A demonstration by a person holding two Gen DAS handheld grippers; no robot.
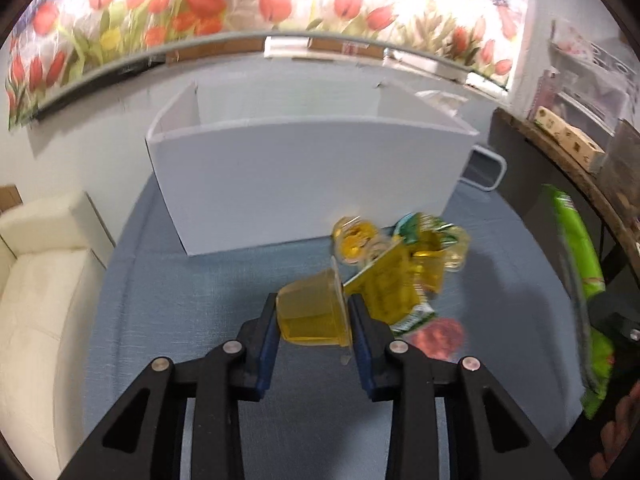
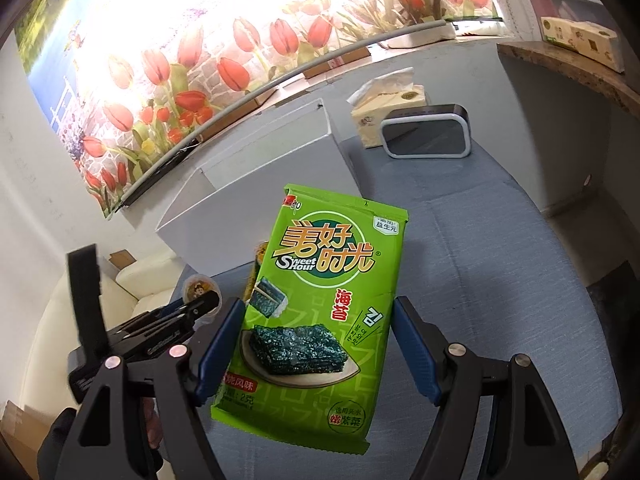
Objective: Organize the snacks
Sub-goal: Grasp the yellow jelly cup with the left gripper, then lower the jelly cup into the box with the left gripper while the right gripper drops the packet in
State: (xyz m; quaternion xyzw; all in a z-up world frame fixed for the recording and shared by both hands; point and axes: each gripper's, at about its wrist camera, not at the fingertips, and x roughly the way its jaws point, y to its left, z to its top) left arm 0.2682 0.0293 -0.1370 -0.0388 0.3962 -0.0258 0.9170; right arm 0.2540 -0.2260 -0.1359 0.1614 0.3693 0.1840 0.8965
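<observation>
My left gripper [image 1: 313,312] is shut on a yellow jelly cup [image 1: 312,312], held on its side above the blue cloth. Just beyond it lies a heap of snacks [image 1: 404,256]: yellow packets and more jelly cups. A white divided box [image 1: 304,176] stands behind them. My right gripper [image 2: 320,344] frames a green seaweed snack bag [image 2: 320,300]; its left pad touches the bag, the right pad stands off it. The bag shows edge-on in the left wrist view [image 1: 580,280]. The left gripper and its cup [image 2: 200,292] show at the left of the right wrist view.
A tissue box [image 2: 388,108] and a black clock [image 2: 424,130] stand on the blue cloth [image 2: 500,280] right of the white box [image 2: 256,200]. A cream sofa [image 1: 36,288] is to the left. A wooden shelf [image 1: 568,152] runs along the right.
</observation>
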